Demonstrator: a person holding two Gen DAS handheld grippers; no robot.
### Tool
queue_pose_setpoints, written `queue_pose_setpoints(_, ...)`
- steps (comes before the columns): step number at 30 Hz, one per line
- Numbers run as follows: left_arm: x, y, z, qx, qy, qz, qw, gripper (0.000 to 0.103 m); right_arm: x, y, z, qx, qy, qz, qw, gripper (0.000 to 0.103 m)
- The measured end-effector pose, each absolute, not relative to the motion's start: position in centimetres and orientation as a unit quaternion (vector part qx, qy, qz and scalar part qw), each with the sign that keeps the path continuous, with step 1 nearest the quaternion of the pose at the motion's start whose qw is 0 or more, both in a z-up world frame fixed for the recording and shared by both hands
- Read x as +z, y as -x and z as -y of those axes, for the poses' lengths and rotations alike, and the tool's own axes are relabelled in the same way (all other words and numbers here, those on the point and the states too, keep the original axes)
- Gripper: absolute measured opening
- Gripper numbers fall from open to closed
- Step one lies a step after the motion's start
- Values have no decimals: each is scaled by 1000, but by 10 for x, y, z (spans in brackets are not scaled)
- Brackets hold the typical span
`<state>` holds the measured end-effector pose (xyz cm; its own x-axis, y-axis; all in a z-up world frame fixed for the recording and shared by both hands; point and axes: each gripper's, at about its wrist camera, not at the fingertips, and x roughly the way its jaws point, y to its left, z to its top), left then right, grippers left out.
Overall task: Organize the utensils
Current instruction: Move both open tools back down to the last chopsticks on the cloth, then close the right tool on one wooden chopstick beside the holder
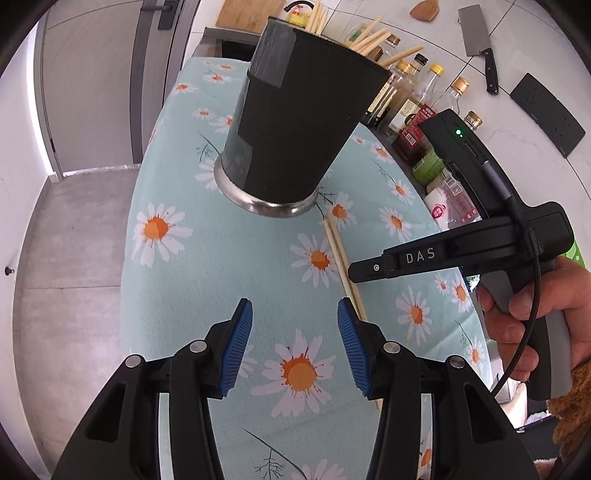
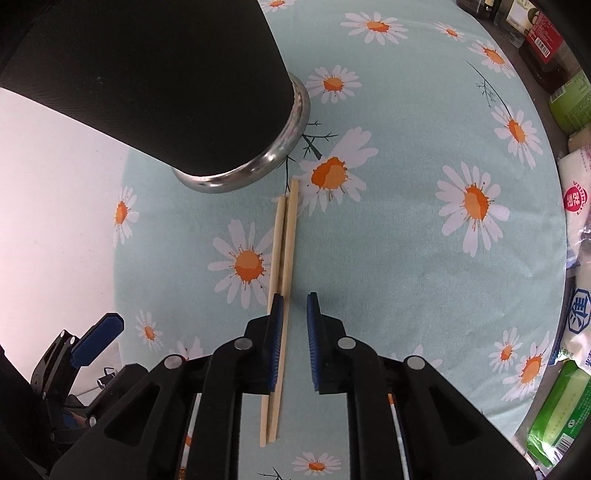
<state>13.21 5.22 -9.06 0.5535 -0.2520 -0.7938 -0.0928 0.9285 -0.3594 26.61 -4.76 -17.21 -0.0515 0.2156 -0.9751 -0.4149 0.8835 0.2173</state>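
A tall black utensil holder with a steel base stands on the daisy-print cloth; several wooden chopsticks stick out of its top. It also shows in the right wrist view. A pair of wooden chopsticks lies on the cloth just in front of the holder; it also shows in the left wrist view. My right gripper is open and low over the pair's near half, its left finger over the chopsticks. My left gripper is open and empty, left of the chopsticks.
Sauce and oil bottles and food packets line the cloth's right side. A cleaver, a wooden spatula and a cutting board hang or stand at the back wall. Grey floor lies left of the table edge.
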Motion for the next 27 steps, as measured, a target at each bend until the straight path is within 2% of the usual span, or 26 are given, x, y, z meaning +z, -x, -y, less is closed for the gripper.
queue_pose_setpoints(13, -95, -136, -54, -40, 194, -482, 854, 47, -164, -251, 24, 192, 127, -676, 700, 14)
queue_pose_setpoints(16, -96, -136, -56, -33, 195, -488, 850, 47, -166, -246, 14, 184, 141, -674, 702, 9)
queue_pose_setpoints(19, -96, -137, -56, -28, 194, -493, 847, 47, -167, -246, 13, 192, 127, -679, 697, 6)
queue_pose_setpoints(27, -97, -152, -45, -13, 181, -527, 830, 47, -163, -251, 30, 218, 76, -702, 673, 6)
